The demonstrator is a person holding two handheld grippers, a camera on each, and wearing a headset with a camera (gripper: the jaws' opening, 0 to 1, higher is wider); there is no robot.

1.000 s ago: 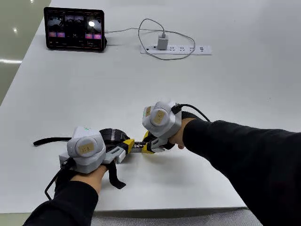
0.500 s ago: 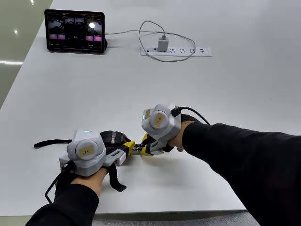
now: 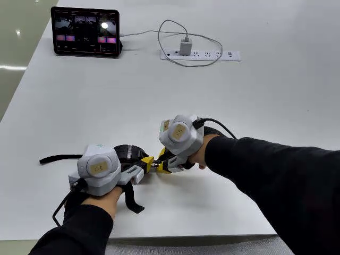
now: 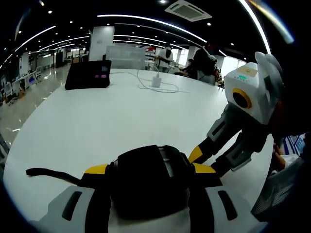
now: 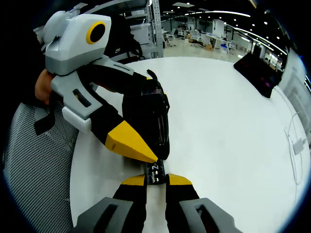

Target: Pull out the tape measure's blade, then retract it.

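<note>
Tape measure with a black, rounded plastic case (image 5: 154, 114) sits on the white tabletop (image 3: 159, 95), clamped across its body between the yellow-tipped fingers of the left gripper (image 4: 150, 170). Just past those fingertips, a short stretch of the dark, numbered metal blade (image 5: 155, 169) shows at the mouth of the case. The right gripper (image 5: 155, 180) has its own yellow fingertips pinched together on the blade's end, nearly touching the left gripper's nearer tip. This looks like the very start of the pull-out, with almost no blade drawn and the retraction yet to come. The next move calls for the right fingers to back straight away from the case along the blade's line. Meanwhile the left fingers must hold the case firmly so it does not slide or twist. Behind the right fingers, toward that arm's side, the tabletop is bare and gives plenty of room. The near table edge runs close behind both hands. A black fabric strap (image 3: 58, 158) trails on the far side of the case from the blade. The black tablet (image 3: 85, 38) and white power strip (image 3: 201, 54) lie well apart from both sets of fingers.
</note>
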